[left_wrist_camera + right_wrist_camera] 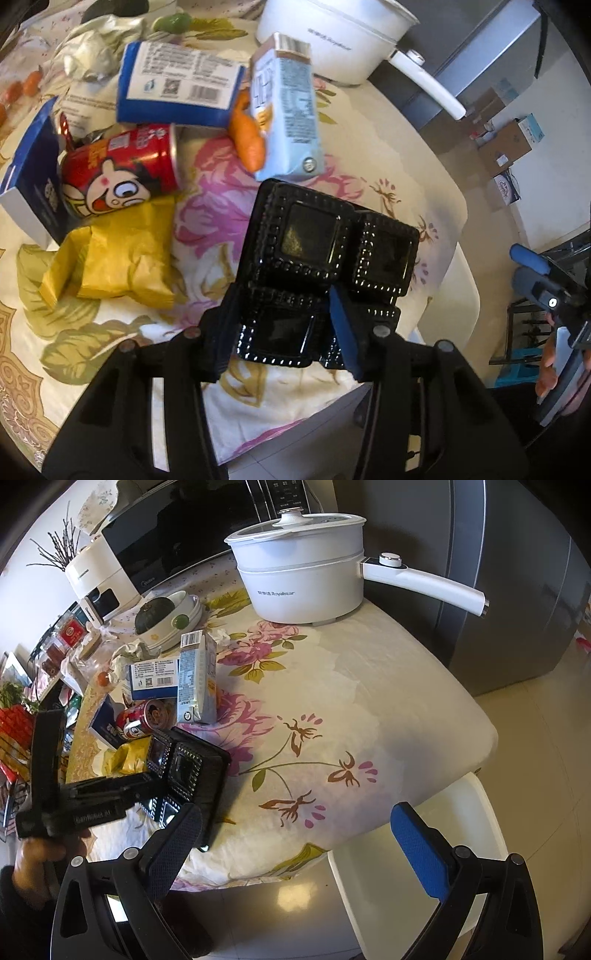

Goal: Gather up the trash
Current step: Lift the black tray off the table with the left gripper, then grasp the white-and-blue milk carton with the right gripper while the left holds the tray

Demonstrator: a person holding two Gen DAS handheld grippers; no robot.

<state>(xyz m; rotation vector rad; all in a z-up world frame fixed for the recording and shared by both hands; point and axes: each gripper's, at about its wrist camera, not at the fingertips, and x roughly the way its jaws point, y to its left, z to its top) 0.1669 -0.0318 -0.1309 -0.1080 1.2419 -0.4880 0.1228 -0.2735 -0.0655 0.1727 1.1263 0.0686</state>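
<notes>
Floral tablecloth point(388, 122); glossy black tray point(317, 236).

Tray point(321, 236) at table point(399, 147) edge, can point(122, 166) and wrapper point(118, 258) left, carton point(288, 110) behind, pot point(332, 33) beyond.

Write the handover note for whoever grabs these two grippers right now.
Left gripper: jaws around one cell of the black plastic tray at the table's near edge; a firm grip can't be confirmed.
Right gripper: open, empty, hanging over the table edge.
On the floral tablecloth: red can, yellow wrapper, light blue carton, blue box, crumpled paper.
Done: nothing visibly collected. Left: everything; no bin in view.
</notes>
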